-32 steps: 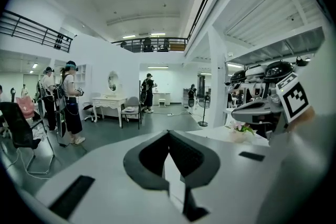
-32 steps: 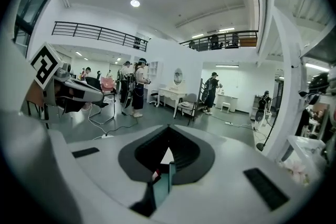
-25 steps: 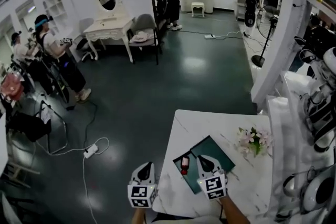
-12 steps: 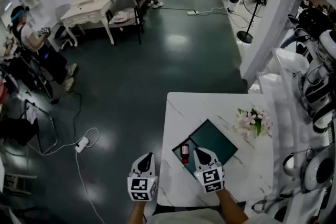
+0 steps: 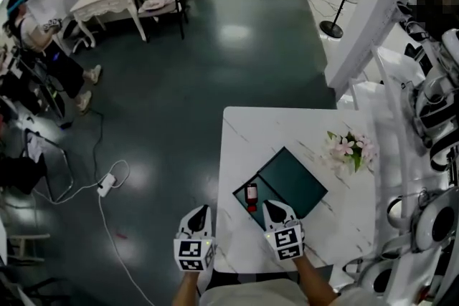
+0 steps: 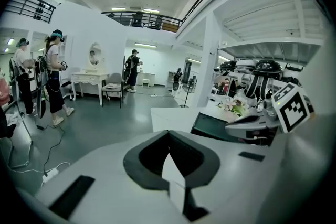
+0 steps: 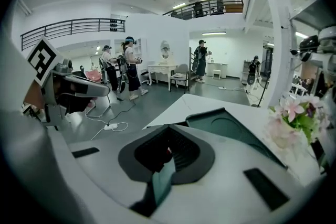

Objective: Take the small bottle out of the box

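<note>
Now hovering at the six o'clock edge of the table (image 5: 287,129), gripping nothing.
Holding the left gripper (image 5: 203,210) off the table's seven o'clock corner and the right gripper (image 5: 270,204) over the six o'clock corner of the box (image 5: 294,179), both pairs of fingers pinched together and empty. Leaving the small bottle (image 5: 251,195) lying in the box's nine o'clock compartment, near the right gripper's tip at ten o'clock.

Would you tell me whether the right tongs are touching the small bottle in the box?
Apart. The head view shows a strip of dark box between the right tongs and the small bottle.
</note>
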Demonstrator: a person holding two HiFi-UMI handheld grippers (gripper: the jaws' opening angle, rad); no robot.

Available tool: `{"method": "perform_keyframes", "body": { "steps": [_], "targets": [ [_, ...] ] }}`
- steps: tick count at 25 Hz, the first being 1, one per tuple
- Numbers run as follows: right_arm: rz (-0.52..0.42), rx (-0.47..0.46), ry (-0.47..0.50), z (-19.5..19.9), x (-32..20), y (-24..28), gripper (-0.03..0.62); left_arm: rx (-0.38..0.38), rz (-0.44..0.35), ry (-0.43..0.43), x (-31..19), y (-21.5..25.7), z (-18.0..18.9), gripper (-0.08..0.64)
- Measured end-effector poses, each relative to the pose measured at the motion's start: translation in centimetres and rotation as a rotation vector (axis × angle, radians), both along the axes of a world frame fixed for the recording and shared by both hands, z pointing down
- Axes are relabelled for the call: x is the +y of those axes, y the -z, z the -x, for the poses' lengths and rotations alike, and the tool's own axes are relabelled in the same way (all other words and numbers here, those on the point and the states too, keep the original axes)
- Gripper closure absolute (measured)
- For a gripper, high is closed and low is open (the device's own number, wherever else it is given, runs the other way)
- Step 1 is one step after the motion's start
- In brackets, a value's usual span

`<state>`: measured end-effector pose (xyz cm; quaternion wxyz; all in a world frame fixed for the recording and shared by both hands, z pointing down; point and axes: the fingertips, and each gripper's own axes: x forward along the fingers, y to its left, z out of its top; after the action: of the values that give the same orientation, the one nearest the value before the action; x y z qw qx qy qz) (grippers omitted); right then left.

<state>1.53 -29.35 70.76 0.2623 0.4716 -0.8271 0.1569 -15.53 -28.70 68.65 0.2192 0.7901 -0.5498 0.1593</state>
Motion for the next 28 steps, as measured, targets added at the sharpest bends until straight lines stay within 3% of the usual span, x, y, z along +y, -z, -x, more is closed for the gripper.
{"method": "perform_keyframes", "body": {
  "steps": [7, 10, 13, 18, 28],
  "targets": [
    [0.128, -0.037, -0.001, 0.1, 1.2, -3.3, 0.565, 0.003, 0.041, 0.003, 0.7, -2.0, -0.2, 0.541],
    [0.17, -0.059, 0.022, 0.7, 1.5, -4.3, 0.384, 0.004, 0.05, 0.004, 0.9, -2.4, -0.2, 0.541],
    [0.17, -0.083, 0.009, 0.7, 1.0, -4.6, 0.302, 0.008, 0.054, 0.005, 1.1, -2.7, -0.2, 0.541],
    [0.222, -0.138, -0.04, 0.8, 0.3, -5.3, 0.278, 0.008, 0.059, -0.001, 1.5, -2.6, -0.5, 0.541],
    [0.282, -0.085, -0.078, 1.9, -2.6, -8.1, 0.278, 0.006, 0.05, -0.005, 1.6, -2.3, -0.3, 0.541]
  ]
}}
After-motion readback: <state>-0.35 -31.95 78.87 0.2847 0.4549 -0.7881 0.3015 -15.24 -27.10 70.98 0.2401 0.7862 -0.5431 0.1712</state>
